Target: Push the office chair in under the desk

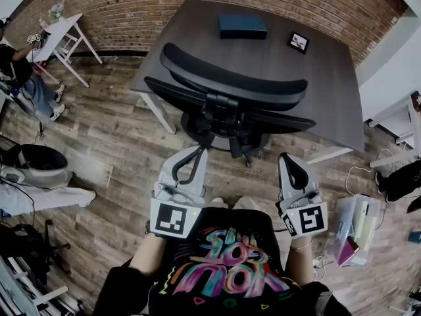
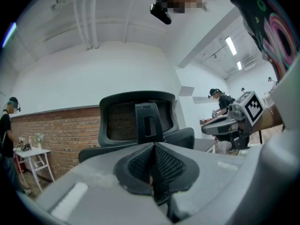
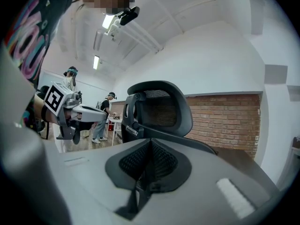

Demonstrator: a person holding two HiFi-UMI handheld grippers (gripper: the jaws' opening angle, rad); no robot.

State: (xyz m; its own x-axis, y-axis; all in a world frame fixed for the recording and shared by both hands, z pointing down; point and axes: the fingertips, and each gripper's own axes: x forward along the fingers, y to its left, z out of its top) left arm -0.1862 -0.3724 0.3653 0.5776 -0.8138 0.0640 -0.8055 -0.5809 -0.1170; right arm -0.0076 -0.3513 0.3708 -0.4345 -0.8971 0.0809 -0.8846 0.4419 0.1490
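While the office chair (image 1: 231,84) sits at the worktop (image 1: 283,68), the left gripper (image 1: 197,153) and right gripper (image 1: 288,158) are pressed together, empty, behind it.

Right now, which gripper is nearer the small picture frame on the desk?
Right. The right gripper is almost straight below the picture frame in the head view; the left gripper sits well off to its left.

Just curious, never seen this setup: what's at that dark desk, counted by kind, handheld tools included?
Office chair: 1
Desk: 1
Dark blue box: 1
Small framed picture: 1
Tools: 2, left tool and right tool
Total: 6
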